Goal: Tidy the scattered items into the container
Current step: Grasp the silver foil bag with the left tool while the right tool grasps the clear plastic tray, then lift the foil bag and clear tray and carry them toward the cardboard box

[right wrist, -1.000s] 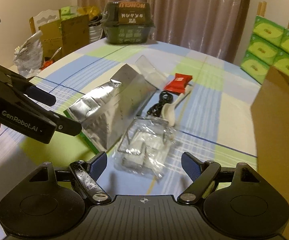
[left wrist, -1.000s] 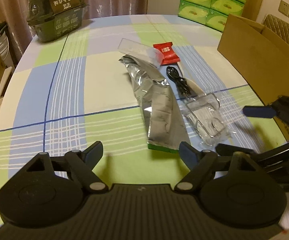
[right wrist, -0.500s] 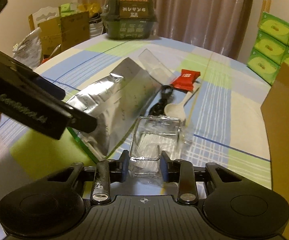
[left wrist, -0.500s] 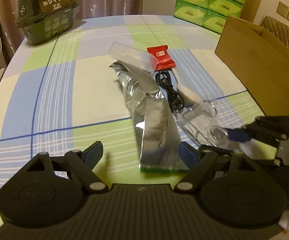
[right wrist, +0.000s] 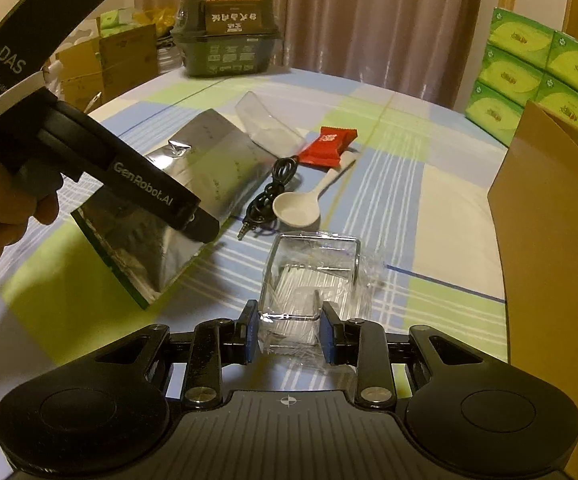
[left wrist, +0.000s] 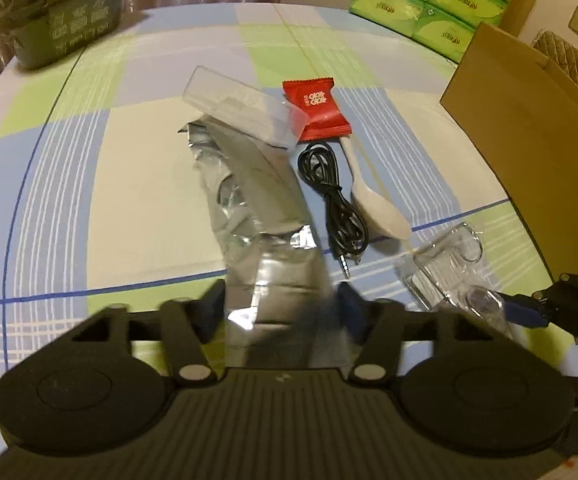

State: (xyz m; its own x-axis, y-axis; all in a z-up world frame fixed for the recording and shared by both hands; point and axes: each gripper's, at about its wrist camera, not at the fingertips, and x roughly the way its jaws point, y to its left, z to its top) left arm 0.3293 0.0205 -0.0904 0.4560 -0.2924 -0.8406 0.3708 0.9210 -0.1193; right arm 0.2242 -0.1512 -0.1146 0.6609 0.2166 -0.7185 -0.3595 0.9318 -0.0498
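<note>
Clear box (right wrist: 309,280): on the tabletop (right wrist: 429,184) near the cardboard box (right wrist: 557,240), its near end clamped between the right tongs (right wrist: 289,330); contents look like thin white sticks, hard to make out
Right tongs: nearly together, pads pressed on both sides of the clear box
Foil bag (left wrist: 261,216): flat on the tabletop, its near end between the left tongs (left wrist: 281,312)
Left tongs: about half apart, have just been closing around the foil bag; blur hides whether the pads touch it
Cable (left wrist: 333,196), spoon (left wrist: 373,196), red packet (left wrist: 317,108): close together beyond the bag
Cardboard box: cut off at the right edge, inside unseen
</note>
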